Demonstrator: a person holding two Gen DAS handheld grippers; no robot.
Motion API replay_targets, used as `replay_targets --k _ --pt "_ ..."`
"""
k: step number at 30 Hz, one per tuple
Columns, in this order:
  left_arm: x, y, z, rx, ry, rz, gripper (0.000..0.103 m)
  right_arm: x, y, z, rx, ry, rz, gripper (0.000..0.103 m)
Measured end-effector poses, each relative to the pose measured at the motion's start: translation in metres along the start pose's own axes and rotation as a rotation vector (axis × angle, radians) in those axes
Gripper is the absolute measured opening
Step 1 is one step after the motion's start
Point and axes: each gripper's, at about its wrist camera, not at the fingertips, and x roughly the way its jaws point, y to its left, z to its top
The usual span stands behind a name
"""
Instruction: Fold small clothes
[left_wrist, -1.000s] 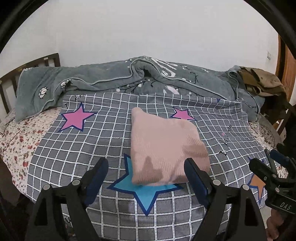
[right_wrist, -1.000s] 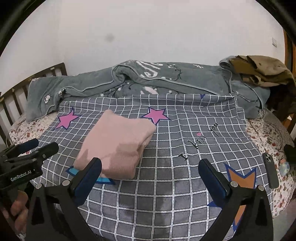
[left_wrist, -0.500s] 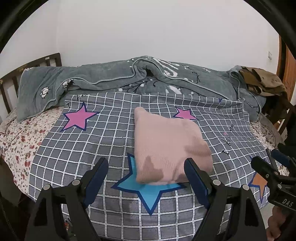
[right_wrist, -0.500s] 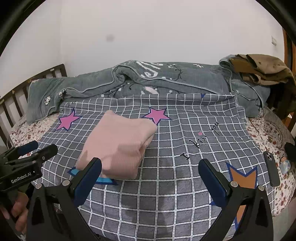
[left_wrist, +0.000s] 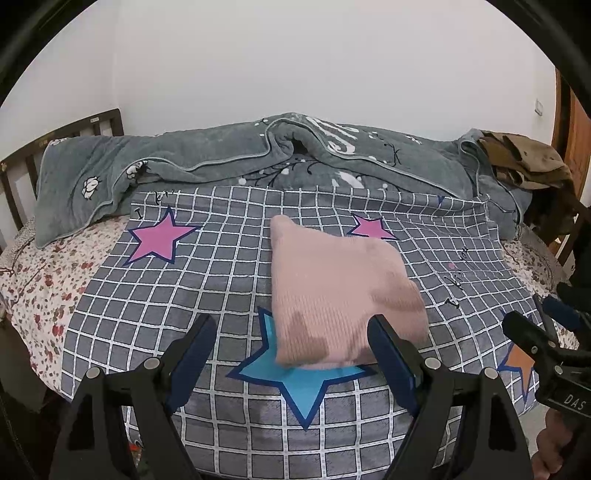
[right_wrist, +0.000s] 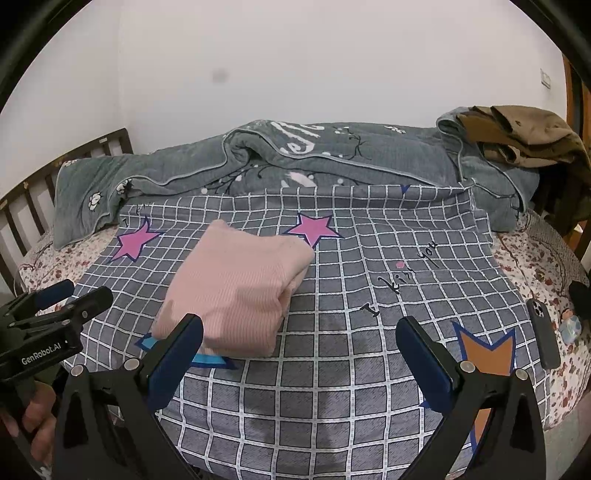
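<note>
Left wrist view: the pink garment (left_wrist: 340, 295) lies folded into a thick packet on the checked sheet (left_wrist: 184, 295), its near edge over a blue star. Both grippers — left (left_wrist: 291, 343) and right (right_wrist: 299, 343) — hang with fingers spread wide, holding nothing, short of the cloth. The fold looks finished; the next move is probably a last press or setting the packet aside. No containers show — only a blanket (right_wrist: 369, 155) behind and a phone (right_wrist: 543, 336) at right.

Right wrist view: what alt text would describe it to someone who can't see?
A folded pink garment lies on a grey checked sheet with stars. The open right gripper hovers empty in front of it; a phone lies at right.
</note>
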Motion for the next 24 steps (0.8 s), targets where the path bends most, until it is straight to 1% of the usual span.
replay_targets --k 24 --pt "-0.0047 0.0035 0.0035 0.000 -0.006 0.008 0.083 -0.0051 0.0082 0.0023 -0.001 -0.009 0.000 0.102"
